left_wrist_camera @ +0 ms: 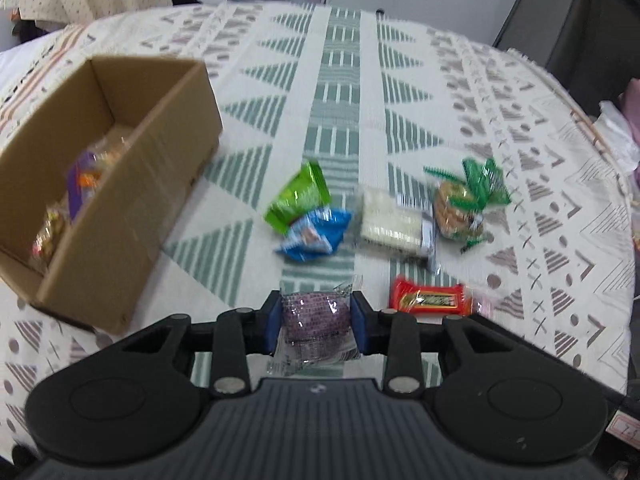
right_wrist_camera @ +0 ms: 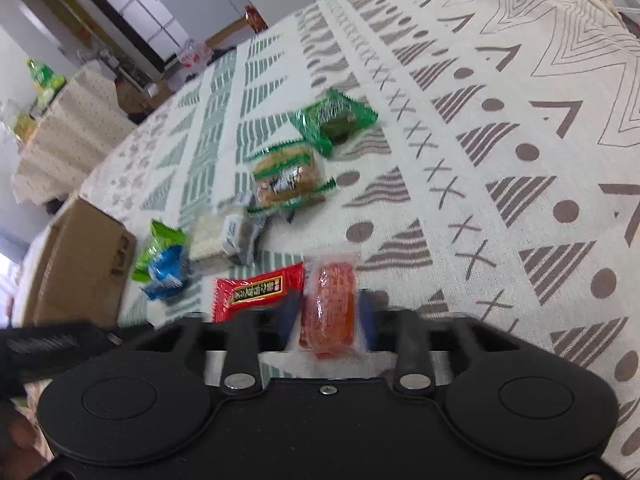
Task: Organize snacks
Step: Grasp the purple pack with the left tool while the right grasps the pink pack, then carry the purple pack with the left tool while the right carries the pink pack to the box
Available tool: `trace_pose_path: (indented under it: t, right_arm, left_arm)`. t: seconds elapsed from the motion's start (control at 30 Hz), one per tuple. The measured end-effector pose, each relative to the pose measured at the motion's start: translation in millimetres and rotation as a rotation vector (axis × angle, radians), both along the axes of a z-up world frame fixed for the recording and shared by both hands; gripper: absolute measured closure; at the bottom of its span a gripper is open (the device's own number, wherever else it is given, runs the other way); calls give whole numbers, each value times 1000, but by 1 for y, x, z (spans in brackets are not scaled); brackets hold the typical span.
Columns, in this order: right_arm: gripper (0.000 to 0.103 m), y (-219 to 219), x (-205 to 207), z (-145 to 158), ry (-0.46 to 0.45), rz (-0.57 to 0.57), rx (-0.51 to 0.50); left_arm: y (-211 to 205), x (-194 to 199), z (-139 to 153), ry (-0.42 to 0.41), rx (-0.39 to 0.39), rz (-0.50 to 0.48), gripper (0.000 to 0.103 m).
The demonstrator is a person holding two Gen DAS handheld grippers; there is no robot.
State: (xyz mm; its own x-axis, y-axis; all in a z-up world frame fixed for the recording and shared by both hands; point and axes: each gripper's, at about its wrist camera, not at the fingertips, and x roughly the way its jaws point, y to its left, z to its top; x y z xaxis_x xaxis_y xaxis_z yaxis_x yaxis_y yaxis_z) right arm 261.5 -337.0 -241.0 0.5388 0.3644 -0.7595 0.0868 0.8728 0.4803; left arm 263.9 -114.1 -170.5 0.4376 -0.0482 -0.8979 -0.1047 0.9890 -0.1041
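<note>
My left gripper (left_wrist_camera: 316,322) had its blue pads pressed on either side of a small purple snack in a clear crinkly wrapper (left_wrist_camera: 314,316), the jaws drawn in narrow around it. My right gripper (right_wrist_camera: 329,314) was pinched nearly shut on an orange-red snack sealed in clear film (right_wrist_camera: 329,304), which stood lengthwise between the pads.

Both packets looked light and soft, I judged, with slick film that could slide or crumple, so the hold belonged across the filled middle, not the flat sealed ends.

Ahead and to the left of my left jaws sat the open brown cardboard box (left_wrist_camera: 132,216), with a few wrapped snacks already inside. Just ahead of the same jaws lay a bright green pouch (left_wrist_camera: 300,196) overlapping a blue packet (left_wrist_camera: 314,234), then a white bar in clear wrap (left_wrist_camera: 394,222) and a biscuit pack with green edging (left_wrist_camera: 460,204). A red wrapped bar (left_wrist_camera: 430,300) lay close on the right.

Motion blur smeared the labels, so I could not read them. The box's near corner was cut off, and its contents were hard to tell apart.
</note>
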Motion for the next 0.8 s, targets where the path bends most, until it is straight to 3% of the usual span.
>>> trace_pose_path:
  t: [0.3, 0.8]
  right_arm:
    - [82, 16, -11, 38, -92, 13, -4]
    - [82, 61, -9, 106, -211, 47, -37]
  left_arm:
    - [38, -1, 22, -96, -28, 105, 68]
    - [65, -8, 59, -221, -79, 105, 68]
